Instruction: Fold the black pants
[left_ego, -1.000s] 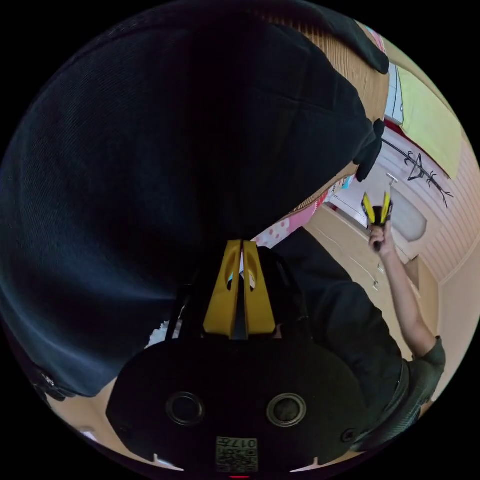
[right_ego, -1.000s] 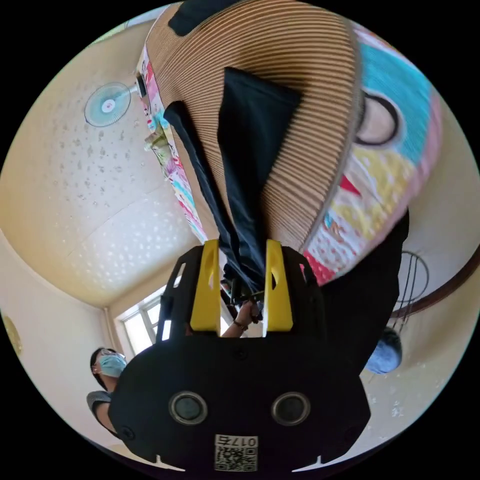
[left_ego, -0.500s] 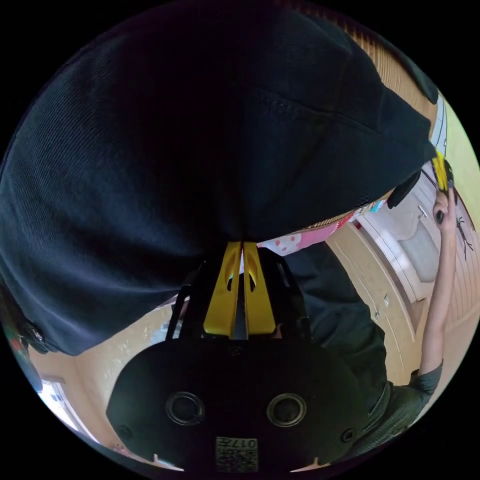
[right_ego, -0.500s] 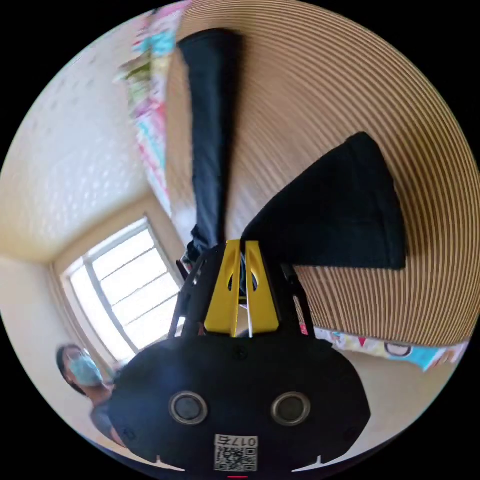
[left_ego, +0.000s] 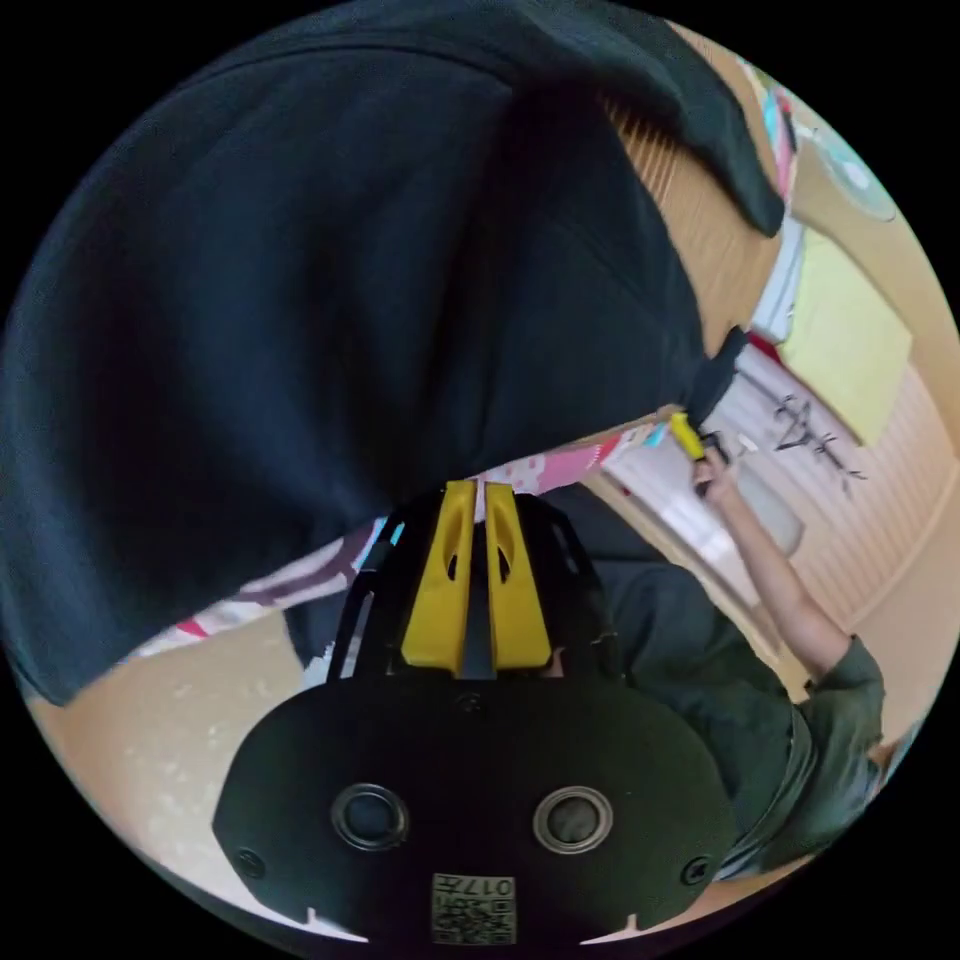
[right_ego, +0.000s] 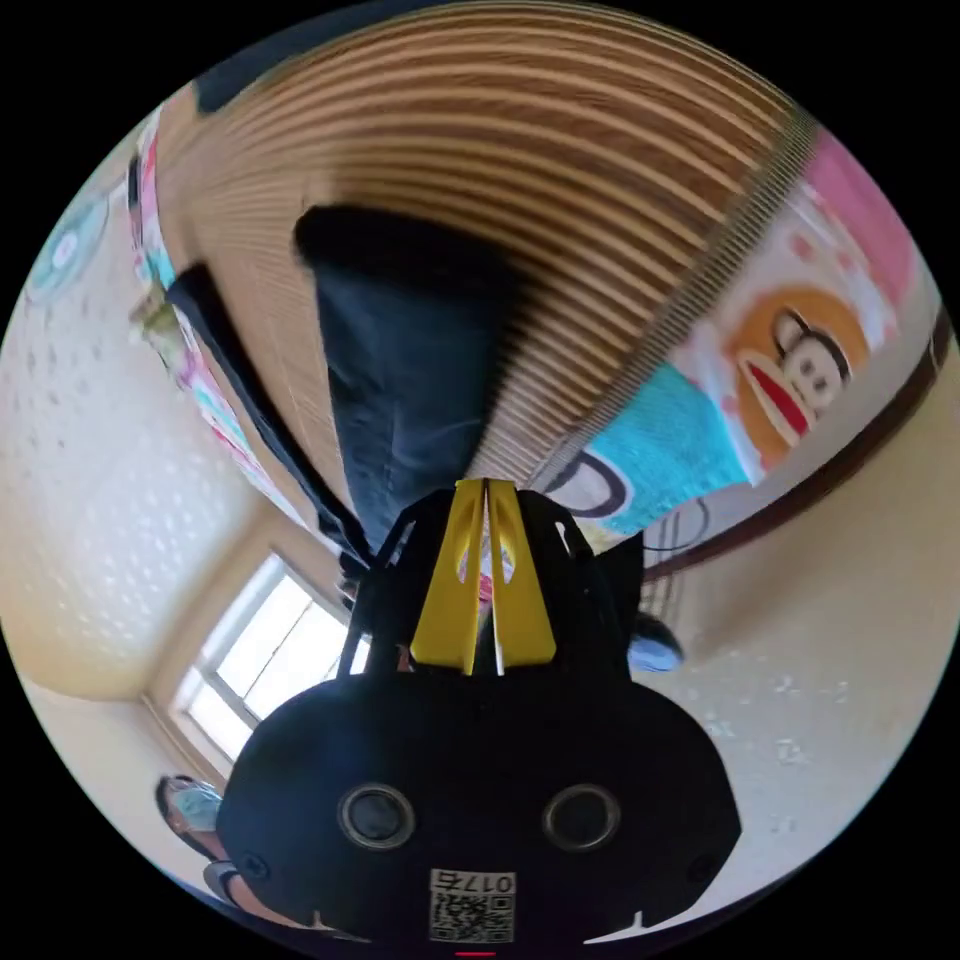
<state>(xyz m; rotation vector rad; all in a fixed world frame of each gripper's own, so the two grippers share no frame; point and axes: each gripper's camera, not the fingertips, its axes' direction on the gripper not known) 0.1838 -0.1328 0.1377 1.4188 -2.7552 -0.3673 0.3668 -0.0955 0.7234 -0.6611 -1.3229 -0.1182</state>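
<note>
Left gripper jaws pinching black pants, right gripper jaws pinching pants leg, window behind.

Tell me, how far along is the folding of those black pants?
Early. Done: the black pants are picked up, each end pinched by a gripper. In hand: the left gripper and right gripper have jaws closed on the cloth, holding it over the striped mat. Left: no neat fold shows; the pants hang loose and still need laying flat and folding.
</note>
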